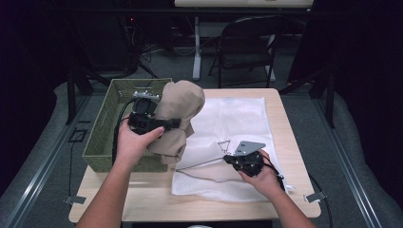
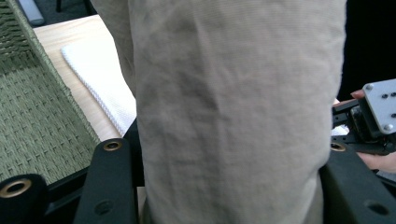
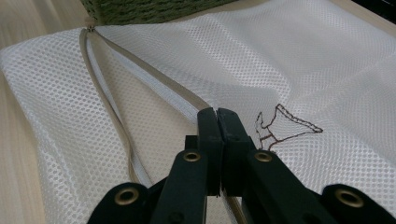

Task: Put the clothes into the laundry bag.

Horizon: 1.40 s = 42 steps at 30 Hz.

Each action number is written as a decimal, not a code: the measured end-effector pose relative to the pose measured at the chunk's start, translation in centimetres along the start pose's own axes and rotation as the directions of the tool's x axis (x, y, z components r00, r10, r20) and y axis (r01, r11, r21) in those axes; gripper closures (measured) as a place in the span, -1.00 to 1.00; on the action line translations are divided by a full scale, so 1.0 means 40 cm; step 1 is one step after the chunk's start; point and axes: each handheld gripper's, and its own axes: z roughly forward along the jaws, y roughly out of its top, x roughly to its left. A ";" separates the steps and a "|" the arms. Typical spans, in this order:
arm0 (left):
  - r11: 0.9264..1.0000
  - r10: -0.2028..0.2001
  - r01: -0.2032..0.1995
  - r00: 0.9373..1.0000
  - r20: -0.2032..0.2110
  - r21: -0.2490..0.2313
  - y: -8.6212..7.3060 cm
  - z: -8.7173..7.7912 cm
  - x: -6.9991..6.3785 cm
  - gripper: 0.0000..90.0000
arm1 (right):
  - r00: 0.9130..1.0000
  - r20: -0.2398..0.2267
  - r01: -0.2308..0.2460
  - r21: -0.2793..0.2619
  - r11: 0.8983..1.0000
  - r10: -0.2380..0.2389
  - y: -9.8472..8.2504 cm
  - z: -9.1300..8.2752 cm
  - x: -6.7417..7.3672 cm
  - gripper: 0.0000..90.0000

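Bunched beige cloth [image 1: 178,114] hangs beside white mesh bag [image 1: 237,123], seemingly unzipped.

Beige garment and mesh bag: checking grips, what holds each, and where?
Left hand-held gripper clamps the beige garment mid-bundle; right hand-held gripper pinches the mesh bag at its zipper edge.

The beige garment [image 2: 233,112] is cut off top and bottom, hiding the table behind it.
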 end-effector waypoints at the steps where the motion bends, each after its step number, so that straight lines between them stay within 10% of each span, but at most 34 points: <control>1: 1.000 -0.001 0.001 1.000 0.001 0.001 -0.001 -0.001 0.001 0.03 | 1.000 0.000 0.000 0.000 1.000 0.000 0.000 0.000 0.000 0.97; 27: 1.000 -0.010 0.009 0.999 0.044 0.012 -0.063 -0.009 -0.008 0.03 | 1.000 -0.013 -0.011 -0.042 0.999 0.011 0.059 0.035 -0.055 0.98; 42: 0.996 0.046 -0.053 0.995 0.087 0.077 -0.146 0.004 -0.078 0.03 | 1.000 -0.017 -0.017 -0.034 0.999 0.016 0.054 0.045 -0.058 0.97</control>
